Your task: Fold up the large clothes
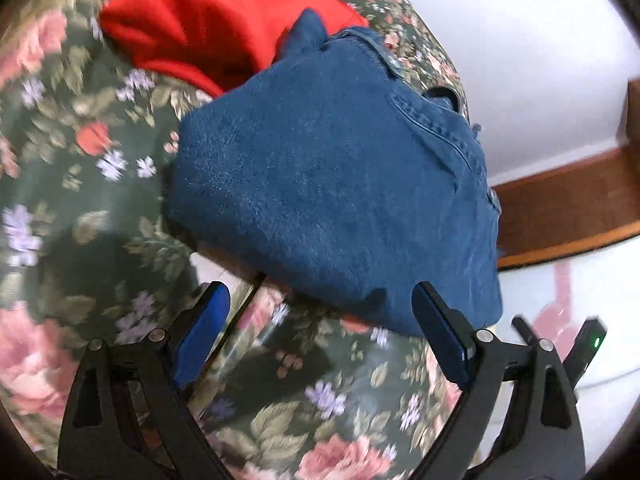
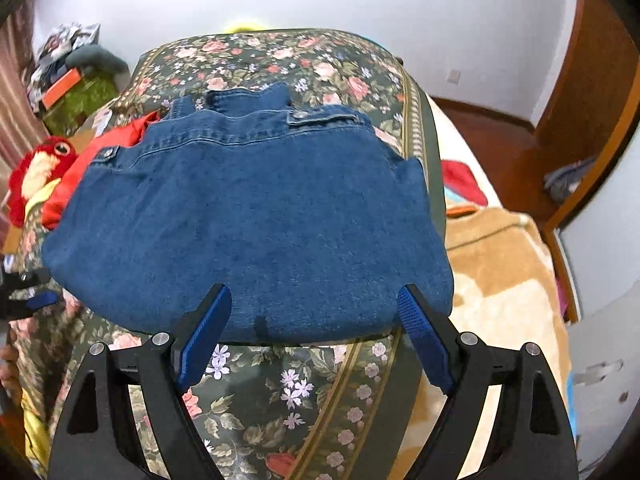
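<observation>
Left wrist view: close, angled down from a corner of the folded denim jacket [image 1: 332,184], toward red garment [image 1: 216,28] and white wall [image 1: 520,60]. Right wrist view: slightly farther back, facing squarely along the floral bedspread [image 2: 280,400]. Shared: jacket, garment, bedspread, wall.

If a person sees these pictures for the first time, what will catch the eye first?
First, the folded blue denim garment, lying in the middle of the dark green floral bedspread. Next, the bright red cloth tucked behind the denim, touching it. Both the left claw and the right claw are open at its near edge, holding nothing.
</observation>
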Demonstrator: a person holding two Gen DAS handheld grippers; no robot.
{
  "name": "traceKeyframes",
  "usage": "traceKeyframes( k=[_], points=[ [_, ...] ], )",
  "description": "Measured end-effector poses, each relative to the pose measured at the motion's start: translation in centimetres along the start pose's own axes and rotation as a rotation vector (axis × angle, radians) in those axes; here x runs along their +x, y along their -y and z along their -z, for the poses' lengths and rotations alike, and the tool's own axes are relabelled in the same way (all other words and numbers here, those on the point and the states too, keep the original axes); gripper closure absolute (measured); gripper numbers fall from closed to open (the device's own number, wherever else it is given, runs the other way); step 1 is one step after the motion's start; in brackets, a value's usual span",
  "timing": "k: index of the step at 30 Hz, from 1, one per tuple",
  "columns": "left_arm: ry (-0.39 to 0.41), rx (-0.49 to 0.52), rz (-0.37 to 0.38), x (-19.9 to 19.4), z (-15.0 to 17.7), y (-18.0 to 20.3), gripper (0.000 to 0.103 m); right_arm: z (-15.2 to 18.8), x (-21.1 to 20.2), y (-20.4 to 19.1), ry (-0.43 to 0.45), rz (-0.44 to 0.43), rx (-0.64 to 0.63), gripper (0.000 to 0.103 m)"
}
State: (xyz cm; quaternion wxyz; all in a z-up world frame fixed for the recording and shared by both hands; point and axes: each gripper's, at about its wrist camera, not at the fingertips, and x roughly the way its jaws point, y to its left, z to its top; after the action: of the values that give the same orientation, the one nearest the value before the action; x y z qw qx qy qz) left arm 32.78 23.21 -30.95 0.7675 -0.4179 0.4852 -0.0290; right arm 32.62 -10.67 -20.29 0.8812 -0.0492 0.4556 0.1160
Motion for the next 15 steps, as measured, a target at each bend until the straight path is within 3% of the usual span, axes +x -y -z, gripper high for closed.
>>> traceKeyframes(
  k=[3, 8, 13, 15],
  points=[
    [0.023, -0.052, 0.033, 0.9, -1.1, -1.2, 0.015, 0.0, 0.2, -0.3, -0.004, -0.003, -0.003, 0.02],
    [0.086, -0.034, 0.039, 2.4, -3.0, -0.9, 0.021, 0.2, 1.0, -0.4, -0.033, -0.006, 0.008, 0.02],
    [0.172, -0.065, 0.01, 4.3, -4.3, 0.0, 0.021, 0.5, 1.9, -0.6, -0.071, -0.003, 0.013, 0.02],
    [0.2, -0.092, -0.011, 4.6, -4.7, 0.2, 0.029, 0.5, 1.8, -0.9, -0.079, 0.0, 0.008, 0.02]
  ],
)
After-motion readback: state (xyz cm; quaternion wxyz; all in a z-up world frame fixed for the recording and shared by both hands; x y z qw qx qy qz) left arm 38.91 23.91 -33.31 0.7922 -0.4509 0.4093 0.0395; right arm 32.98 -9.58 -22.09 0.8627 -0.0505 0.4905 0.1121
